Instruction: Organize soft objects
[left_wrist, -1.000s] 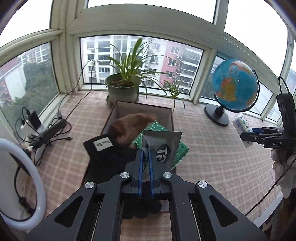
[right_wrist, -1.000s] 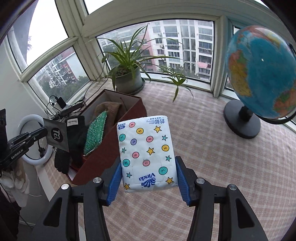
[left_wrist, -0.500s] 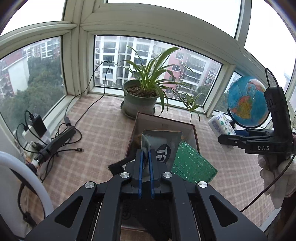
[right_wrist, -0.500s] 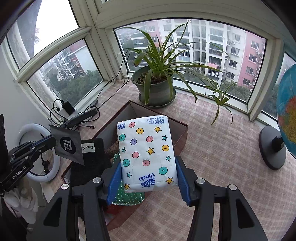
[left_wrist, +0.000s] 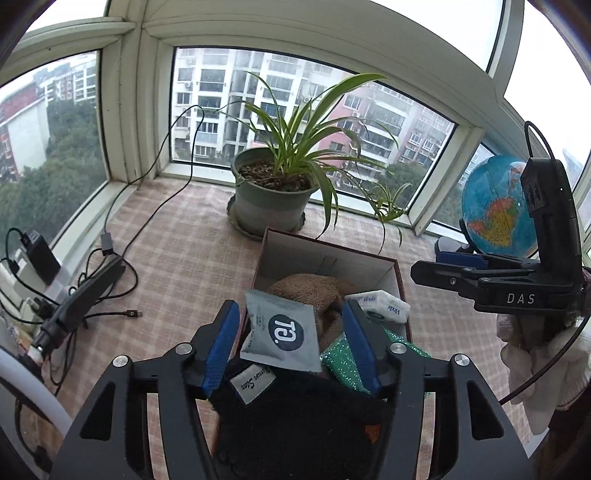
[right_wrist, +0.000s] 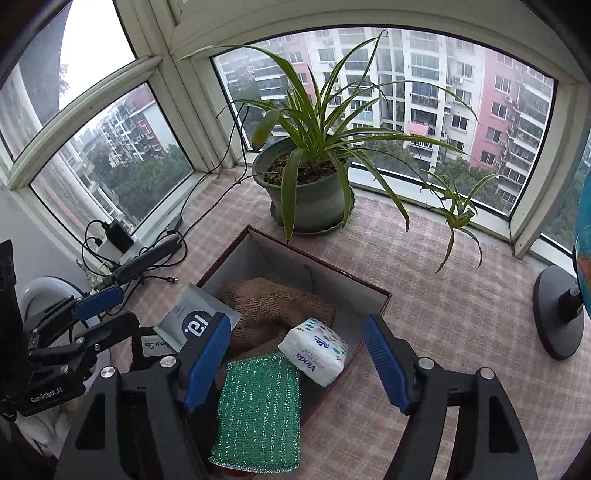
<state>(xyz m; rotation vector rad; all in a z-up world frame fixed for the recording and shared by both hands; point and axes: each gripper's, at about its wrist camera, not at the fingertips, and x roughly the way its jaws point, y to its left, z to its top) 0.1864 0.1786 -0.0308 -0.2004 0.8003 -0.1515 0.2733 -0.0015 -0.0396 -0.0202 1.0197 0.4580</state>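
Hovering over the open cardboard box (right_wrist: 369, 295), both grippers have their blue-padded fingers spread and the jaws of each are opening; the left gripper (left_wrist: 291, 339) shows a grey sachet (left_wrist: 280, 332) with a dark round logo lying loose in the gap between its fingers, its edges clear of both pads, while the right gripper (right_wrist: 299, 354) has nothing pinched, the white tissue pack (right_wrist: 314, 350) with coloured dots and "Vinda" lettering resting tilted inside the box below and between its fingers. In the right wrist view the box holds a brown knitted cloth (right_wrist: 273, 302) toward its far end, the tissue pack leaning against the near right wall, and a green glittery sponge cloth (right_wrist: 258, 406) lying over the near edge just beside the pack. A black woolly item (left_wrist: 295, 417) with a white sewn label (left_wrist: 253, 380) sits at the near left of the box, under the left gripper. The box stands on a checked pink-and-beige cloth (right_wrist: 424, 288) on a bay-window ledge, near a potted spider plant (right_wrist: 310, 184) behind it; a globe (left_wrist: 495, 210) on a black stand sits well apart to the right, and a power strip (left_wrist: 85, 295) with tangled cables lies to the left by the window
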